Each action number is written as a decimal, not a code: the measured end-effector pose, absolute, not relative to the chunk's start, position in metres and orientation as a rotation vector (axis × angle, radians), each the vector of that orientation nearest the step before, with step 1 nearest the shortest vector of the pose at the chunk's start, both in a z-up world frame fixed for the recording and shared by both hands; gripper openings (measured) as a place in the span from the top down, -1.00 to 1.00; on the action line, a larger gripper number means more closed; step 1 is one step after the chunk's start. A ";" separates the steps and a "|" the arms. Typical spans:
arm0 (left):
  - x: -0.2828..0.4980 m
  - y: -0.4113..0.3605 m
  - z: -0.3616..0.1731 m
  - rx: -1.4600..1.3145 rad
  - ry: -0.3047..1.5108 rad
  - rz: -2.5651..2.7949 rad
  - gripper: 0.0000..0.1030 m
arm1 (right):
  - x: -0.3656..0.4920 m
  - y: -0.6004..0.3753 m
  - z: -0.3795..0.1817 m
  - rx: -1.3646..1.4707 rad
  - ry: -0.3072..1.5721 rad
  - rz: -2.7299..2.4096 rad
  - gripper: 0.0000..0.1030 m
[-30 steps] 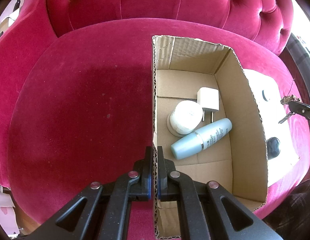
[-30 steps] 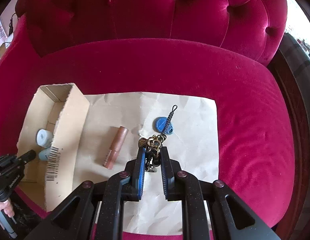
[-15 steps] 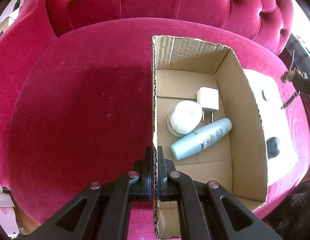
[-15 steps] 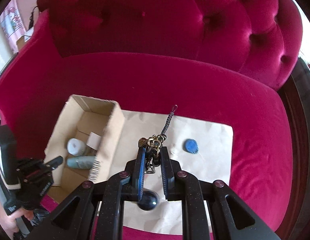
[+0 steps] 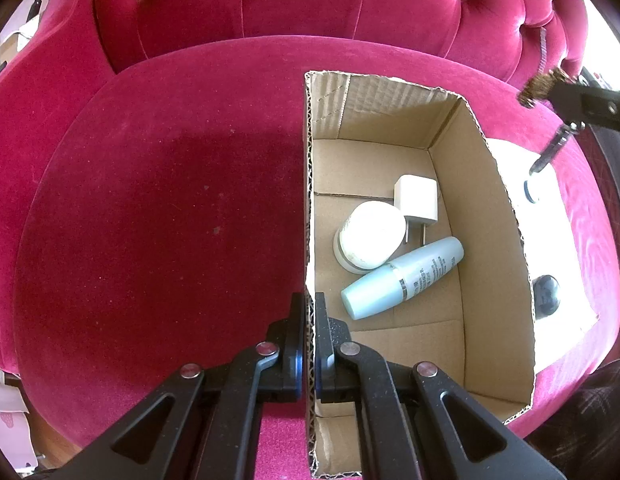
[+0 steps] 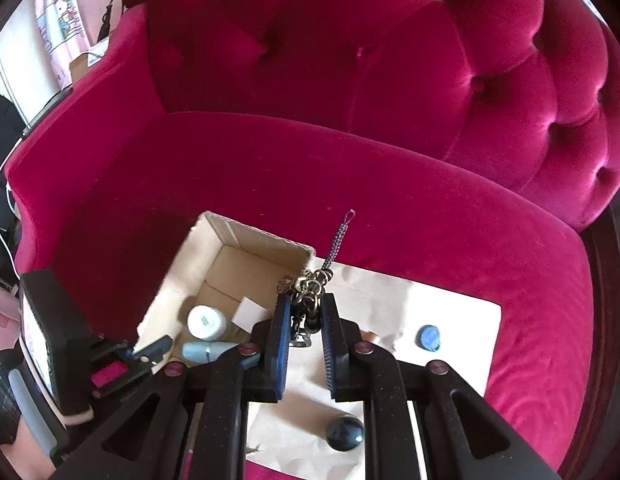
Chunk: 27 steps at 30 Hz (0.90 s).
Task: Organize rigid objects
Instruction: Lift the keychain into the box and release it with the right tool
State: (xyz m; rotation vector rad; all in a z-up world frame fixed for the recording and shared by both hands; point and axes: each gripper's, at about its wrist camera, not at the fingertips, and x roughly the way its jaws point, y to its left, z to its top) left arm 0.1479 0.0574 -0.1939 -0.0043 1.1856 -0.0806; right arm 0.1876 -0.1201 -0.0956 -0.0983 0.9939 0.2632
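Keychain [image 6: 308, 300] pinched in my right gripper [image 6: 306, 320], frame centre | left gripper [image 5: 309, 308] clamps cardboard box [image 5: 489, 216] wall, lower centre

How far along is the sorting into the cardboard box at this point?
Done: a white jar, a white charger and a pale blue bottle lie in the cardboard box. In hand: the right gripper holds a keychain in the air beside the box, while the left gripper clamps the box wall. Left: a dark ball and a blue tag on the paper sheet.
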 end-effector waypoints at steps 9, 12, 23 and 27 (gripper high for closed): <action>0.148 0.057 -0.194 -0.003 1.185 -0.080 0.95 | 0.198 -0.090 -0.102 -0.118 0.998 0.321 0.73; 0.148 0.057 -0.194 -0.004 1.185 -0.080 0.95 | 0.202 -0.082 -0.106 -0.125 1.006 0.337 0.73; 0.148 0.057 -0.195 -0.006 1.186 -0.079 0.95 | 0.210 -0.071 -0.121 -0.120 1.044 0.367 0.73; 0.148 0.057 -0.195 -0.006 1.186 -0.080 0.95 | 0.213 -0.073 -0.125 -0.107 1.052 0.374 0.73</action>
